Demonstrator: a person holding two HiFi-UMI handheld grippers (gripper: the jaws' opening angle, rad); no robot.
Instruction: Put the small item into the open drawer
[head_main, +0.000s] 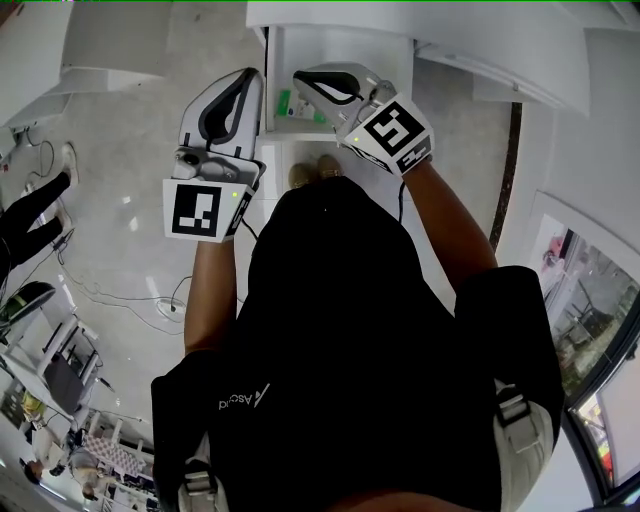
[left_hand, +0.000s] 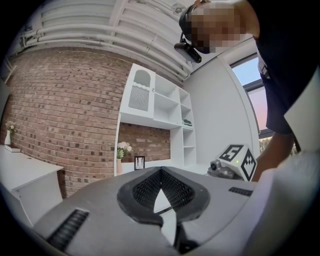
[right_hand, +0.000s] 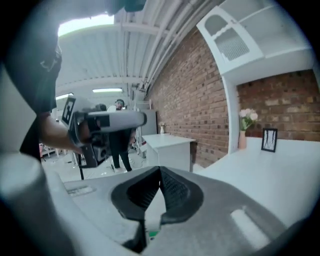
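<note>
Left hand-held gripper (left_hand: 161, 171): jaws together at the tips, nothing in the gap behind them; held up at waist height, pointing along the room.
Right hand-held gripper (right_hand: 160, 169): jaws also tip to tip, nothing clamped between the tips. There's a green speck low in the slit; can't tell if it's the item or a status light.

Small item (head_main: 283, 103) is a green bit seen from the head view between the two grippers. It sits lower down, in what looks like the open drawer (head_main: 340, 50) that sticks out from the near edge of the white surface (right_hand: 280, 170). My read: it's already inside or right at the drawer's left wall; contact is too small to confirm.

Handling (judgement):
- Small and light, probably stiff plastic; no sign of fragility.
- The smooth skin could slip, so pinch across its short sides with the ribbed pads, low and centred — not by a corner.
- The shape is unreadable here.

Materials:
- Gripper shells are smooth grey-white plastic; the pads are dark ribbed rubber curving to a point; each marker cube is matte black-on-white.
- The surface and drawer are flat matte white with square edges.
- At the surface's far edge by the brick wall stand a slim vase (right_hand: 243, 134) with pale flowers and a thin black frame (right_hand: 269, 140) — well apart from the drawer.
</note>
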